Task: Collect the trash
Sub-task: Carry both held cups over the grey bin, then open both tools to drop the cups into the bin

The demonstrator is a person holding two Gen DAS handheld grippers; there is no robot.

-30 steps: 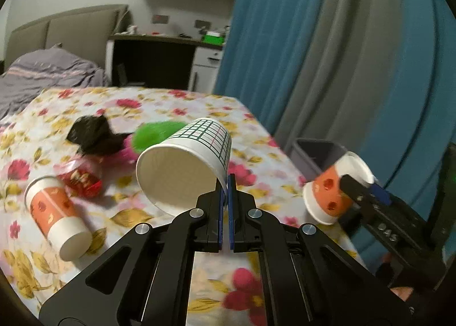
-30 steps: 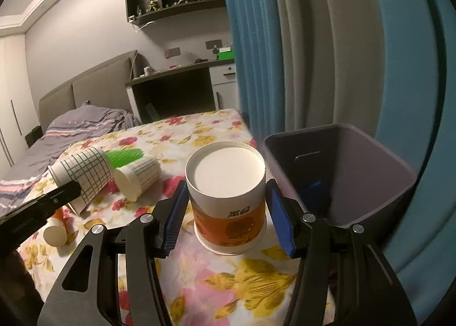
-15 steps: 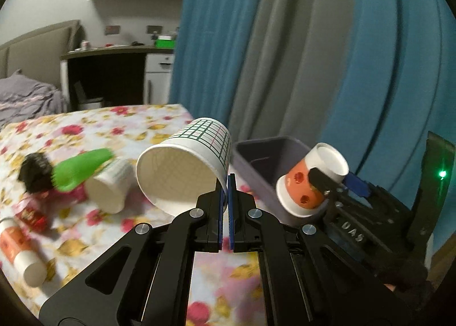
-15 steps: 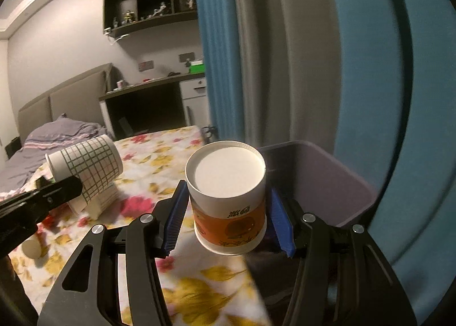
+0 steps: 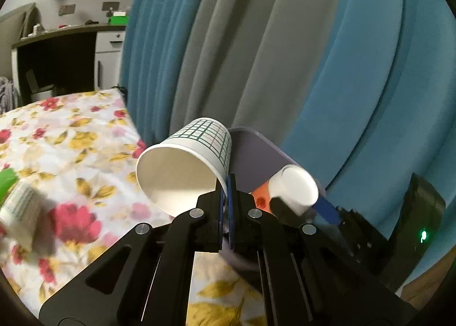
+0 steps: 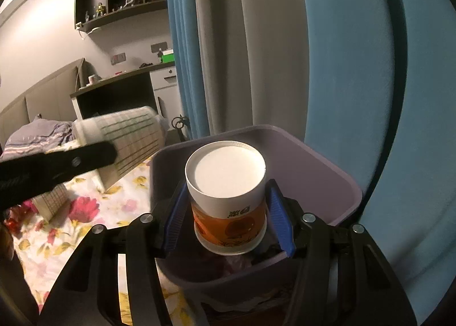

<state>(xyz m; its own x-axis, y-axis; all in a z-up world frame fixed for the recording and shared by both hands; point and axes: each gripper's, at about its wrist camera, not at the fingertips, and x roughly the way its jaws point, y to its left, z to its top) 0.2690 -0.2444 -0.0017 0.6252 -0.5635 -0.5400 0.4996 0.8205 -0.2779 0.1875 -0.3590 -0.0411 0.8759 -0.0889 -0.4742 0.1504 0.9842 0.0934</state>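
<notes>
The right gripper (image 6: 228,220) grips the orange cup (image 6: 228,197) over the purple bin (image 6: 327,160). The left gripper (image 5: 227,197) pinches the grid-patterned cup's (image 5: 196,160) rim at the bin's nine o'clock. Neither is dropped yet; more cups remain on the bed (image 5: 71,132).

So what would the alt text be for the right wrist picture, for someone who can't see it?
The right gripper holds an orange and white paper cup over an open purple bin. At left, the left gripper carries a grid-patterned cup above a floral bedspread.
</notes>
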